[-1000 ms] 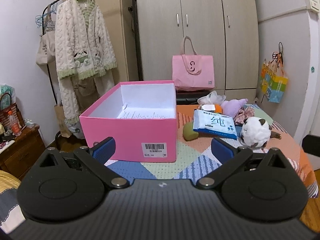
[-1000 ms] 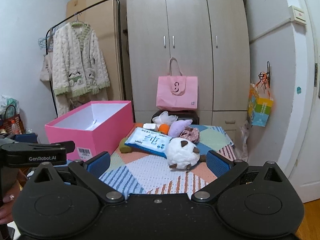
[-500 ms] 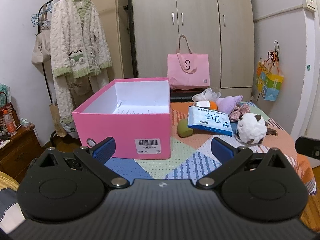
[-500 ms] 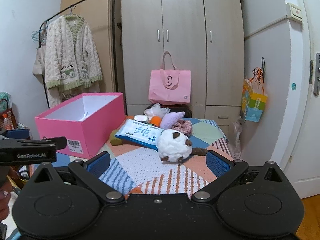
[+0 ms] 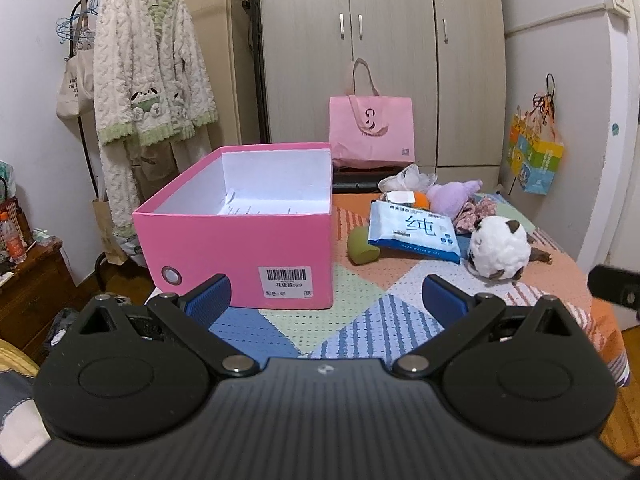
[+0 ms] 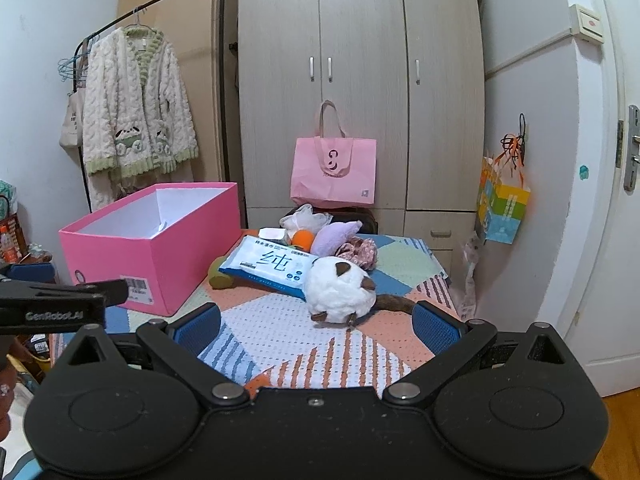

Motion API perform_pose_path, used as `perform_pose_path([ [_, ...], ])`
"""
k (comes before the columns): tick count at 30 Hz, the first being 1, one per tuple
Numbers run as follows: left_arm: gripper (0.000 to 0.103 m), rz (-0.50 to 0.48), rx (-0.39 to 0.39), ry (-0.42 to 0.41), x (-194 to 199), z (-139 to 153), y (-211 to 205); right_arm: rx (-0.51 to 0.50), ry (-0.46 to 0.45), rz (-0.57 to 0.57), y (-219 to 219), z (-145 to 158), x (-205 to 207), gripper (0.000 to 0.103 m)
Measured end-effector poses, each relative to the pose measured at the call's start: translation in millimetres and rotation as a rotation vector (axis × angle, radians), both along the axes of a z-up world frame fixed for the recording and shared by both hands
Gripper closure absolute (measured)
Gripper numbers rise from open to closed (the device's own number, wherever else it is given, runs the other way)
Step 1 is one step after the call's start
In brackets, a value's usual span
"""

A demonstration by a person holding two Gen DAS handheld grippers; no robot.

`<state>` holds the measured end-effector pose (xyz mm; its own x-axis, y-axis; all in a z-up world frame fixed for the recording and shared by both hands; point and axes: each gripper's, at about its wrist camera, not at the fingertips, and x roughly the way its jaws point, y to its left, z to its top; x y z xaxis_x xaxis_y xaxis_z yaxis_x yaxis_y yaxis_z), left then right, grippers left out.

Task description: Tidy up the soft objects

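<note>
An open pink box (image 5: 256, 240) (image 6: 160, 256) stands on the patchwork table; only paper shows inside. To its right lie a white plush cat (image 5: 498, 254) (image 6: 340, 290), a blue wet-wipes pack (image 5: 414, 232) (image 6: 272, 264), a green soft object (image 5: 362, 246) (image 6: 218, 276), a purple plush (image 5: 450, 198) (image 6: 334, 236), an orange ball (image 6: 303, 238) and floral fabric (image 6: 360, 250). My left gripper (image 5: 326, 300) is open and empty, just before the box. My right gripper (image 6: 316, 320) is open and empty, just short of the cat.
A pink tote bag (image 5: 372, 130) stands behind the table against the wardrobe (image 6: 360, 80). A clothes rack with a white cardigan (image 5: 148, 80) is at the left. A colourful bag (image 6: 502, 204) hangs at the right by the door. A wooden cabinet (image 5: 28, 280) stands low left.
Both grippers have drawn slightly back and lifted; the box and toys sit a bit lower and farther in view. Nothing on the table has moved. Both jaws stay open.
</note>
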<state>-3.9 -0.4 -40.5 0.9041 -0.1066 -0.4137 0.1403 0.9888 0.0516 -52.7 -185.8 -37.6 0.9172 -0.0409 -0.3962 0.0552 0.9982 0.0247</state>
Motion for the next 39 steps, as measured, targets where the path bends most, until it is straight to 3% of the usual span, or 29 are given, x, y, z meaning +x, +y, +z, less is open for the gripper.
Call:
perform_pose_path([
  [5,0.000,-0.006,0.056,-0.014,0,4,-8,0.050,0.005,0.085,-11,1,7,0.000],
  [11,0.000,-0.033,0.042,0.038,16,6,-15,0.012,-0.030,0.141,-11,0,16,0.000],
  [17,0.000,-0.040,0.088,0.051,34,1,-33,0.050,-0.040,0.234,-22,-18,38,0.000],
  [24,0.000,-0.173,-0.046,0.118,65,-2,-51,0.040,-0.016,0.267,-40,-44,73,0.000],
  [31,0.002,-0.294,-0.100,0.136,95,-15,-77,0.043,0.049,0.270,-55,-61,109,0.002],
  [39,0.004,-0.346,-0.125,0.101,127,-33,-102,0.009,0.057,0.260,-62,-81,139,0.006],
])
